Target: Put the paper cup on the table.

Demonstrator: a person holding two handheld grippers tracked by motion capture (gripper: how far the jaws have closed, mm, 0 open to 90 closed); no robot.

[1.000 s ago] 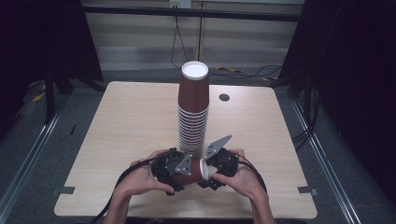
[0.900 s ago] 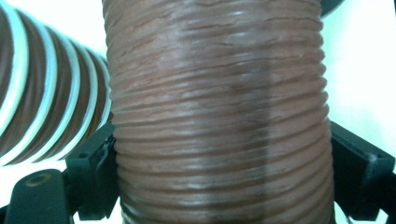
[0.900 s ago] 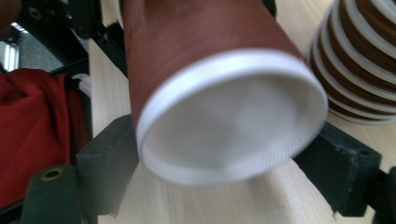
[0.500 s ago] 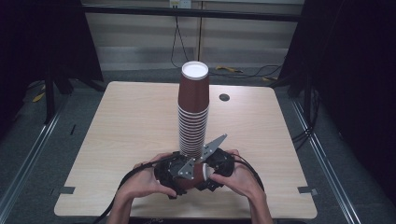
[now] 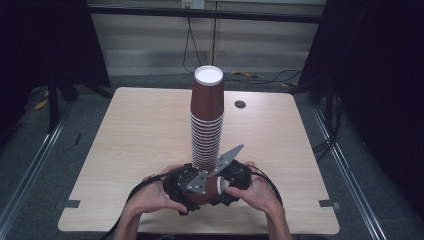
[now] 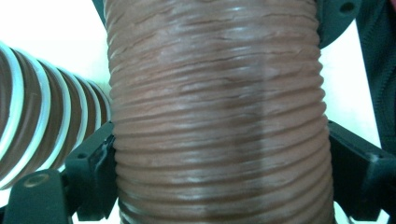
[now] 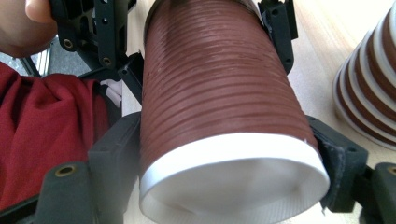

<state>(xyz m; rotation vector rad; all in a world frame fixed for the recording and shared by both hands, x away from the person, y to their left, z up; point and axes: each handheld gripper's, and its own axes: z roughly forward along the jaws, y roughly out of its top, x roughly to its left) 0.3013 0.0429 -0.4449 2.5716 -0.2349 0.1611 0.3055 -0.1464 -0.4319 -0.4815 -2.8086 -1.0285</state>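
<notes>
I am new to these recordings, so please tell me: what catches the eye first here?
A tall stack of brown paper cups stands upside down at the middle of the wooden table. In front of it, at the near edge, the left gripper and right gripper both clamp one ribbed brown cup.

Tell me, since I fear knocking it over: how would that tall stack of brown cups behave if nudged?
The stack of cups is tall over a narrow foot, so a push near the top would probably tip it. Being nested paper cups, it looks light and might slide on the smooth table. The single cup held between both grippers has ribbed walls, so grip seems fair.
</notes>
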